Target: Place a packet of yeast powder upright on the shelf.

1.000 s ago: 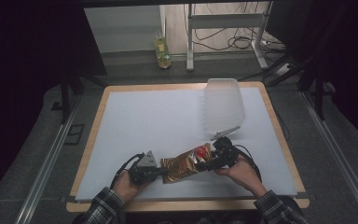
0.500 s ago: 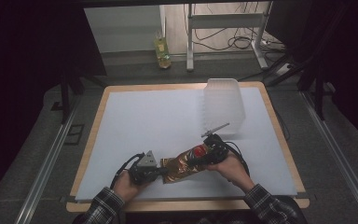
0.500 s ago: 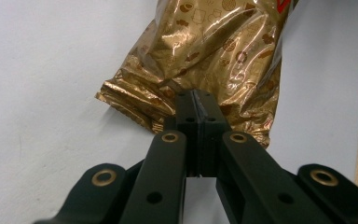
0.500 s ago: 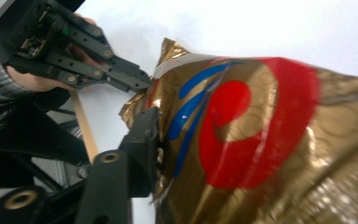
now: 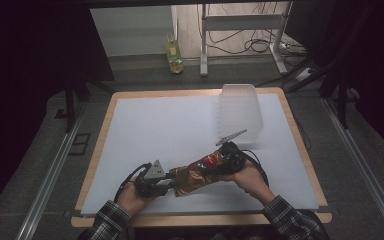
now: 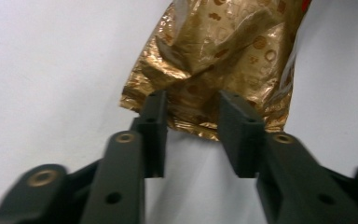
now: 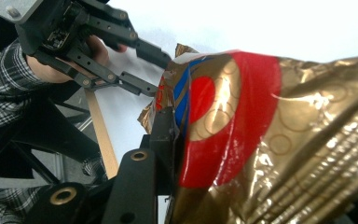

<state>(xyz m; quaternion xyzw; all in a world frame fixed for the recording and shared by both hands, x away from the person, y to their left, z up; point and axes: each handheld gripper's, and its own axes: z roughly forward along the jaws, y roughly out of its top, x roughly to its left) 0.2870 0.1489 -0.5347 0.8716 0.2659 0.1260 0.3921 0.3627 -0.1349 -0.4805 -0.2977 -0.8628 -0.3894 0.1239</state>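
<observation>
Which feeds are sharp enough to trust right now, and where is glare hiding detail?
High view: dim but sharp. Left gripper view: soft, gold bag slightly blurred. Right gripper view: bag fills the close range, glare streaks on foil, background table washed out white.

Wood-edged table (image 5: 99,145), white sheet (image 5: 165,135), translucent container (image 5: 239,111), gold foil bag (image 5: 196,175)

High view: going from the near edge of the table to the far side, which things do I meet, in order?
Left claw → gold bag → metal clip → clear plastic bin → green bottle on the floor.
</observation>
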